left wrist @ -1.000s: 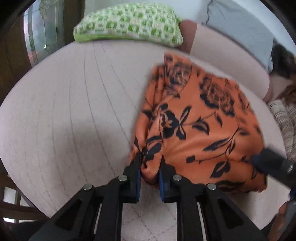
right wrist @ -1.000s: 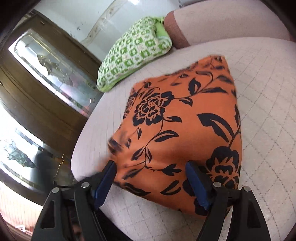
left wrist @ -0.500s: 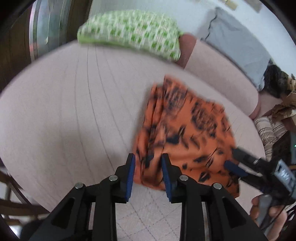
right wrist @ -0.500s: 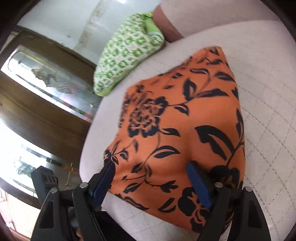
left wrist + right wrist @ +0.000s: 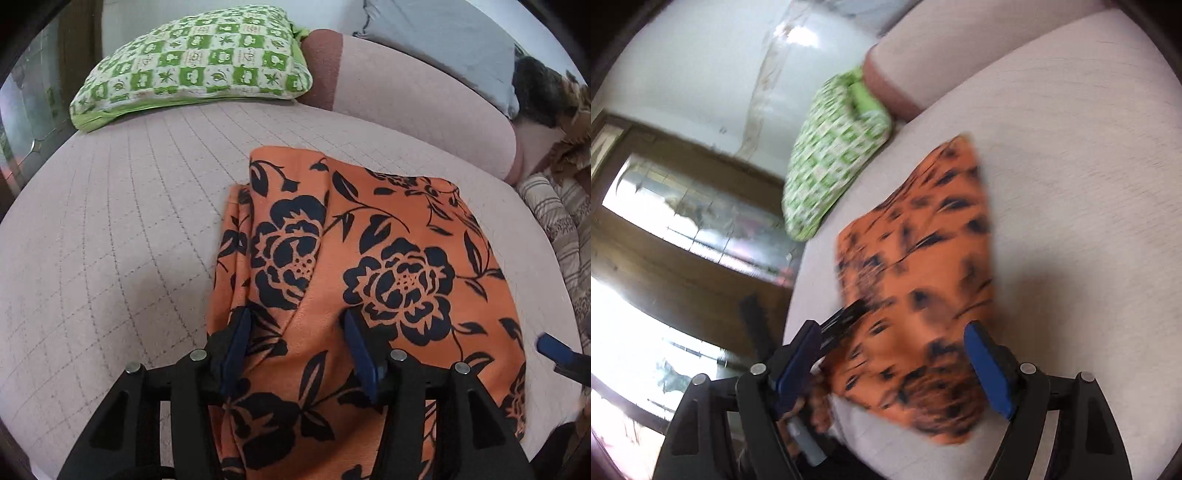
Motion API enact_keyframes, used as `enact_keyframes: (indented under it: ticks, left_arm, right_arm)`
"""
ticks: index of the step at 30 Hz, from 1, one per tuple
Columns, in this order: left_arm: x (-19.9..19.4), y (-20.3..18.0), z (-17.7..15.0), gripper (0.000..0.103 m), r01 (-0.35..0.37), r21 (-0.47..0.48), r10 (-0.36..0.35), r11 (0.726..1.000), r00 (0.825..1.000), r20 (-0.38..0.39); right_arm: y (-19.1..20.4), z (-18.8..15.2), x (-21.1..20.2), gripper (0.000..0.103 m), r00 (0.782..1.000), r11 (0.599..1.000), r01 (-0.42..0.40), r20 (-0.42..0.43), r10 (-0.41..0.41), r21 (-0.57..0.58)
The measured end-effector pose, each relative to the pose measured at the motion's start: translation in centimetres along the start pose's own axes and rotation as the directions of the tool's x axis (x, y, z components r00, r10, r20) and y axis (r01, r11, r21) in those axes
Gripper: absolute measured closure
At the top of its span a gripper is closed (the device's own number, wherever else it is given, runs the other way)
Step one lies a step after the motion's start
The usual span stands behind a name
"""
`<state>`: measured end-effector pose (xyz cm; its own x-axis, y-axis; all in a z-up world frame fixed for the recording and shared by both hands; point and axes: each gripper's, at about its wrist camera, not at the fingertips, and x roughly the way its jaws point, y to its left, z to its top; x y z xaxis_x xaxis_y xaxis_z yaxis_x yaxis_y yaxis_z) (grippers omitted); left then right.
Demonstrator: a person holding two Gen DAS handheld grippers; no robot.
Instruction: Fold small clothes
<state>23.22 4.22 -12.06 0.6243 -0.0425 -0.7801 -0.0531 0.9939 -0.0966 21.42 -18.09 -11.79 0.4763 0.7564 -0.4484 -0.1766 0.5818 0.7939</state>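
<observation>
An orange garment with black flowers (image 5: 369,258) lies folded flat on the pink quilted seat (image 5: 129,221). My left gripper (image 5: 297,347) hovers over its near left part. Its jaws are opening, and the cloth runs beneath and between the blue pads (image 5: 236,343) without being pinched. In the blurred right wrist view the same garment (image 5: 923,266) lies ahead. My right gripper (image 5: 894,369) stands open above its near edge with nothing gripped. One blue tip of the right gripper (image 5: 554,350) shows at the right edge of the left wrist view.
A green and white checked cushion (image 5: 195,66) rests at the back of the seat, with a grey pillow (image 5: 443,48) on the pink backrest. Striped fabric (image 5: 561,229) lies off the right end. A wooden cabinet with glass panels (image 5: 694,206) stands past the left end.
The left gripper let go of the garment's bunched near edge, spread its jaws and moved over the cloth. The right gripper rolled and drew back, so the garment looks farther off.
</observation>
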Motion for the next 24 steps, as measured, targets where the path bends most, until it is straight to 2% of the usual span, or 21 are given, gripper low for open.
enact_keyframes:
  ticks: [2,4,7,8,10,13,15,16,17,18,20,22,24]
  left_arm:
    - [0.2,0.1,-0.3,0.047,-0.003,0.005,0.003,1.000,1.000,0.012]
    - [0.1,0.0,-0.6,0.047,0.001,0.007,-0.001,1.000,1.000,0.023]
    - [-0.2,0.2,-1.3,0.047,0.001,0.017,-0.001,1.000,0.999,0.037]
    - [-0.1,0.1,-1.4,0.047,-0.008,0.023,0.007,1.000,0.999,0.043]
    - [-0.4,-0.3,-1.7,0.047,-0.013,0.024,0.012,1.000,0.999,0.047]
    - [-0.4,-0.1,-1.7,0.047,-0.004,0.014,0.003,1.000,0.999,0.049]
    - [-0.2,0.1,-1.7,0.046,0.004,0.009,-0.005,1.000,0.999,0.047]
    - [-0.4,0.1,-1.6,0.046,0.004,0.013,-0.005,1.000,0.999,0.047]
    - [-0.4,0.0,-1.6,0.046,-0.002,0.020,0.001,1.000,0.999,0.052]
    - [-0.5,-0.1,-1.7,0.046,-0.007,0.023,0.006,1.000,0.998,0.056]
    - [-0.5,-0.1,-1.7,0.046,0.000,0.016,-0.001,1.000,0.998,0.057]
    - [-0.5,0.0,-1.7,0.046,0.002,0.013,-0.002,1.000,0.998,0.057]
    - [-0.5,-0.1,-1.8,0.046,0.000,0.015,0.000,1.000,0.998,0.057]
  right_arm:
    - [-2.5,1.7,0.8,0.021,1.000,0.996,0.026,-0.008,-0.026,0.085]
    - [-4.2,2.7,2.7,0.020,0.998,0.984,-0.001,-0.062,0.012,0.179]
    - [-3.8,2.2,5.1,0.021,0.990,0.981,-0.019,-0.134,0.046,0.194]
    - [-3.4,1.8,5.9,0.030,0.986,0.985,-0.004,-0.166,0.033,0.172]
    - [-2.5,1.1,7.3,0.061,0.977,0.992,0.068,-0.208,-0.045,0.105]
    - [0.1,0.6,6.3,0.066,0.980,0.990,0.137,-0.146,-0.132,0.019]
    - [2.5,0.0,6.1,0.066,0.970,0.972,0.209,-0.099,-0.220,-0.109]
    - [2.0,-0.3,7.0,0.061,0.959,0.963,0.240,-0.122,-0.254,-0.120]
    - [0.5,-0.6,8.0,0.056,0.949,0.966,0.248,-0.183,-0.258,-0.076]
    - [-0.6,-0.5,7.6,0.053,0.963,0.979,0.203,-0.180,-0.199,0.004]
    - [-0.2,0.0,5.8,0.038,0.980,0.990,0.138,-0.147,-0.133,0.029]
    - [0.4,0.5,4.5,0.031,0.987,0.992,0.126,-0.102,-0.124,0.014]
    - [-0.3,2.0,4.0,0.030,0.995,0.994,0.089,-0.060,-0.085,0.066]
